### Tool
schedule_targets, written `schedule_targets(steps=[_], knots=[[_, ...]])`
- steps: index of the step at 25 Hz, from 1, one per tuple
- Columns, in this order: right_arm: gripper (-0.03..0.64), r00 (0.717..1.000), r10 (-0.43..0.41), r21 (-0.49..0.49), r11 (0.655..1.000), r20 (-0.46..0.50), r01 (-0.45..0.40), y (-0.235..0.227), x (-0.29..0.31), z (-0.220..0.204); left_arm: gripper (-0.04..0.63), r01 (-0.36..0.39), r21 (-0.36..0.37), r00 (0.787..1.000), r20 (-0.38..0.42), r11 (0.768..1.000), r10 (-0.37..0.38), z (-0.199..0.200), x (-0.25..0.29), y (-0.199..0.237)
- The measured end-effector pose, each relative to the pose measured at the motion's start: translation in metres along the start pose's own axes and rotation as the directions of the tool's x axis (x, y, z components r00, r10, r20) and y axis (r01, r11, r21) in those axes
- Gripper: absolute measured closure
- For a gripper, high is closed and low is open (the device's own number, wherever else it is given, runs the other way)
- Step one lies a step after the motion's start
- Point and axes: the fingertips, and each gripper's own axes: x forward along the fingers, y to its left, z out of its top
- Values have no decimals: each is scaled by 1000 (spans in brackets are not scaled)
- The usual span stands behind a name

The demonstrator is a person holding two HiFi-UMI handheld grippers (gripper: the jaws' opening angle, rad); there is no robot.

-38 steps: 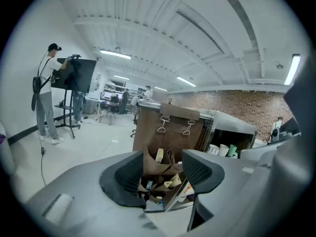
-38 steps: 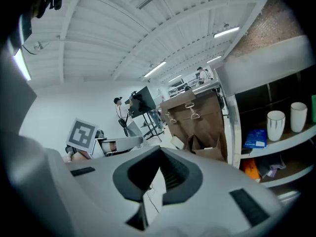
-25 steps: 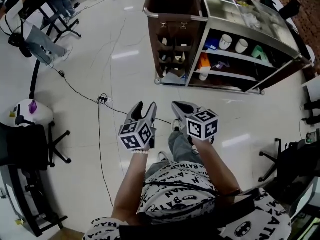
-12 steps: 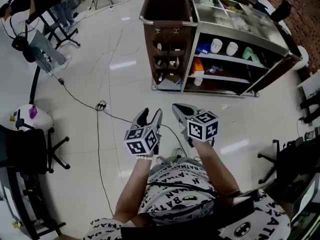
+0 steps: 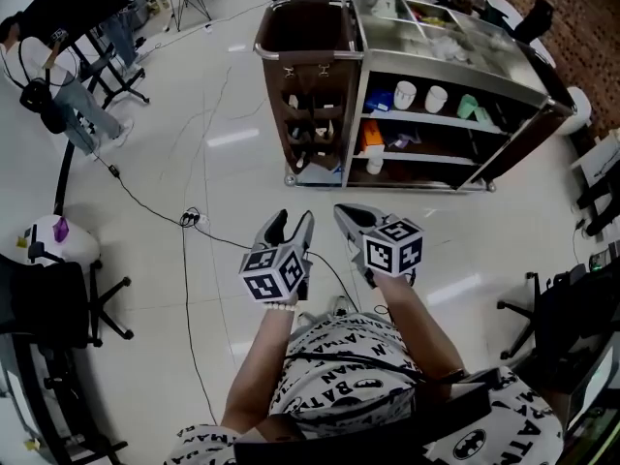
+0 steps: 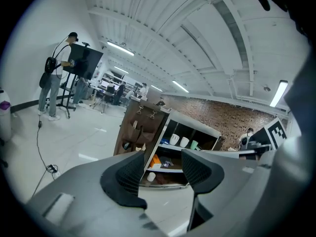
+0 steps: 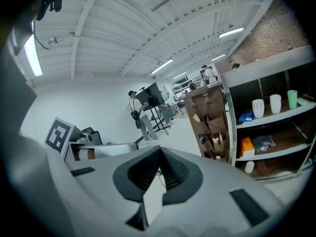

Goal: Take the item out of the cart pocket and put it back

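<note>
The cart [image 5: 455, 61] stands on the floor ahead, a brown pocket organiser [image 5: 308, 114] hanging on its left end. Several small light items stick out of the pockets; I cannot tell what they are. My left gripper [image 5: 289, 224] is held out in front of the person's body, well short of the cart, open with nothing between its fingers. Beside it my right gripper [image 5: 349, 215] is shut with nothing in it. In the left gripper view the gripper [image 6: 163, 164] frames the pockets [image 6: 140, 130]. From the right gripper [image 7: 159, 154] the pockets [image 7: 210, 127] show to the right.
White cups [image 5: 418, 96] and an orange box [image 5: 372, 136] sit on the cart shelves. A black cable [image 5: 189, 219] runs over the glossy floor to the left. Office chairs [image 5: 58, 289] and a white rounded stand [image 5: 53, 235] are at the left edge, a person [image 6: 49, 88] stands far off.
The cart has drawn nearer and slid down and left in the head view. Both grippers have moved forward and a little up. Their jaws look the same.
</note>
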Motion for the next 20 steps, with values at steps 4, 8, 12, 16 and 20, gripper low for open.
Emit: schedule_targets(steps=[4,8,12,16,20], knots=[[617,1000,-4,-7,1000,-4,4,-8,-1,3,350,4,-5,1000,-4,1000,-4,1,8,-4],[617,1000,-7,-22,1000,-12,7,-12,0,6,350,7,1,1000,-3,1000,-7,4,14,-6],[617,1000,-1,-20,1000,-12,1,-14,2,9,350,4,4,1000,-5,1000,-4,6,17,-7],[617,1000,2,-15,1000,-11,-2,-16,4,10,350,-1,1,1000,-9,1000,1,4,19,-6],[617,1000,2,-14,1000,-14,-2,-17,4,7,350,-1,1,1000,-15,1000,1,1,20,-6]])
